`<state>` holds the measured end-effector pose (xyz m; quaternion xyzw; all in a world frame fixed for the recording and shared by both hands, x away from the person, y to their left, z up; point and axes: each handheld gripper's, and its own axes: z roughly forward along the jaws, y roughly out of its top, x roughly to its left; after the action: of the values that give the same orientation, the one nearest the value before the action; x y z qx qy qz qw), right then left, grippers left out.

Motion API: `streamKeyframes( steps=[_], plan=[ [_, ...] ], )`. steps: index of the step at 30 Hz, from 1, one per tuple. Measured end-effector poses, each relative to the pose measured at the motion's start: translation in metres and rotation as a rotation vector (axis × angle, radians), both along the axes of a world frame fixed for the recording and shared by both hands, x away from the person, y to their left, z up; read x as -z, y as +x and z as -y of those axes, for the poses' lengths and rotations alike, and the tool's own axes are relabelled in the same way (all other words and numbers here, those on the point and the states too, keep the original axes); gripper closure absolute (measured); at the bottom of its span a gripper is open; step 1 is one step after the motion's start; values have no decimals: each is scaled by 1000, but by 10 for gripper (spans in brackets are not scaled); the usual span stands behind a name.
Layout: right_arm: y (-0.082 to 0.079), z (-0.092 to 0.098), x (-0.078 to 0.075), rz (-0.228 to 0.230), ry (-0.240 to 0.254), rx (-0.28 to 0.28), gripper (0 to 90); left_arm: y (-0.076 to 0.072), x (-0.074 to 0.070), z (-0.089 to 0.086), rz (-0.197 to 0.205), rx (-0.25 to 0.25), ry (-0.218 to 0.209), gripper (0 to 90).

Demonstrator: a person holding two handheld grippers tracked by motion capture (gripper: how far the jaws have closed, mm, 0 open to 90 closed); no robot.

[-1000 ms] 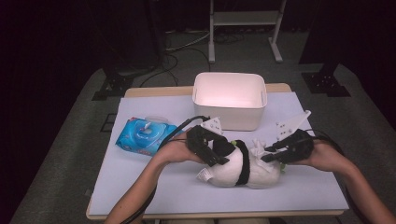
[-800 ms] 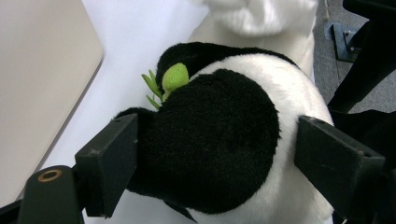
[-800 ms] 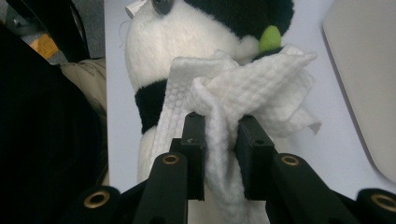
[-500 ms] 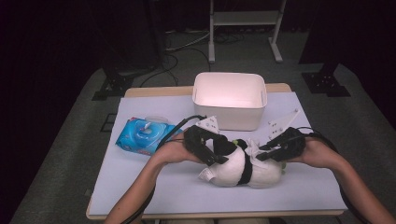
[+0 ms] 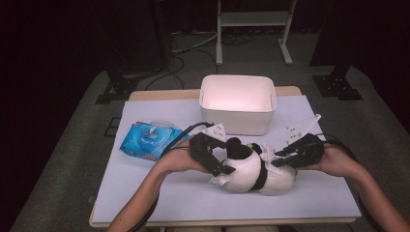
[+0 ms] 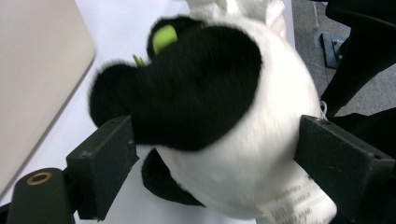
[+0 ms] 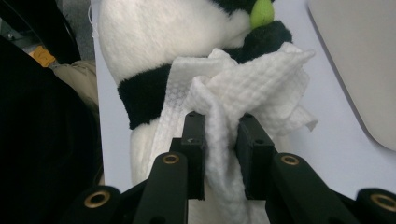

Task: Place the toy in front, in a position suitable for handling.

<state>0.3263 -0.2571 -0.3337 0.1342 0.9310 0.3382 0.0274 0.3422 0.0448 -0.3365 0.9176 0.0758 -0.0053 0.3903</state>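
A black and white panda plush [image 5: 249,171] lies on the white table [image 5: 159,193] near the front. My left gripper [image 5: 223,166] holds it from the left. In the left gripper view its wide-set pads [image 6: 105,163] press the panda [image 6: 243,154] on both sides, and the jaws have just been opening a little with the plush still between them. My right gripper [image 7: 220,126] is shut on a crumpled white wipe [image 7: 252,88] held against the panda [image 7: 149,37], near its black band. In the high view that gripper [image 5: 278,162] sits at the plush's right end.
A white bin [image 5: 238,104] stands just behind the plush at the table's back. A blue pack of wipes [image 5: 150,140] lies at the left. Both forearms come in from the front edge. Dark floor and a stand surround the table.
The right gripper with the wipe has shifted slightly along the plush's right end. The left gripper and the plush have stayed in place.
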Motion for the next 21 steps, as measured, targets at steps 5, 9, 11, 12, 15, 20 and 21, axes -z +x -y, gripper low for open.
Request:
streamKeyframes(
  steps=[5, 9, 11, 12, 15, 20, 21],
  plan=[
    [-4, 4, 0, -9, -5, 5, 742, 1, 6, 5, -11, 10, -5, 133],
    [-6, 7, 0, -9, -4, -4, 742, 2, 9, 7, -37, 26, -15, 135],
    [-7, 7, 0, -9, -4, -4, 741, 1, 9, 9, -34, 39, -14, 138],
    [-8, 6, 0, -6, -3, -8, 741, 0, 8, 10, -32, 47, -13, 140],
    [-9, 3, -3, 7, -5, -20, 740, 0, 7, 11, -28, 52, -16, 145],
    [-9, -9, -8, 21, -10, -54, 741, -1, 3, 15, -20, 69, -24, 151],
    [-9, -11, -9, 29, -18, -56, 741, 0, 3, 15, -20, 67, -23, 150]
  ],
)
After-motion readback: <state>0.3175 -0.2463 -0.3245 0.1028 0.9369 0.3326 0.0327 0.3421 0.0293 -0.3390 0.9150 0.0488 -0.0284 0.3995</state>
